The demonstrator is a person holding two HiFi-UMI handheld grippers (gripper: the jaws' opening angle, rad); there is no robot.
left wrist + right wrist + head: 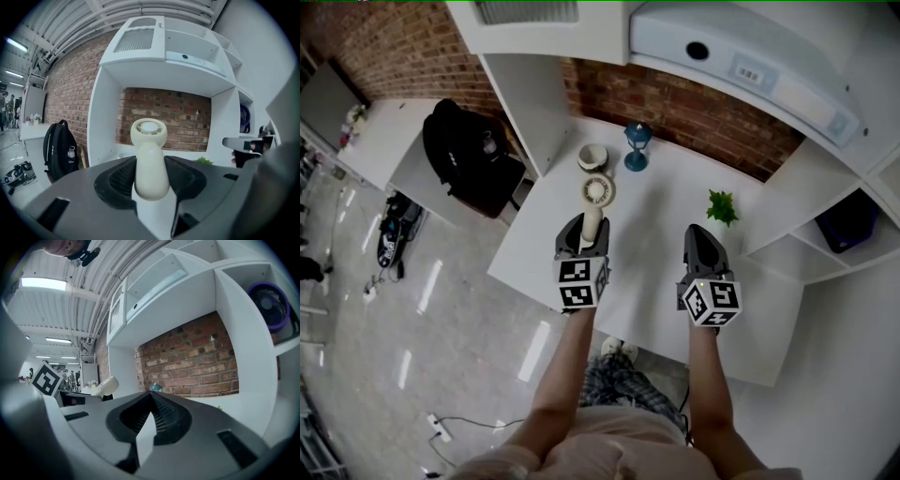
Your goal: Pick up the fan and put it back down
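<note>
A cream hand-held fan has a round head and a thick handle. My left gripper is shut on that handle, holding the fan above the white table. In the left gripper view the fan stands upright between the two dark pads, head towards the brick wall. My right gripper hovers beside it on the right, jaws together and empty. In the right gripper view the jaws meet at the tip, and the fan shows at the left.
At the table's back stand a cream cup, a blue ornament and a small green plant. White shelves rise behind and to the right, with a purple fan in one. A black backpack sits left.
</note>
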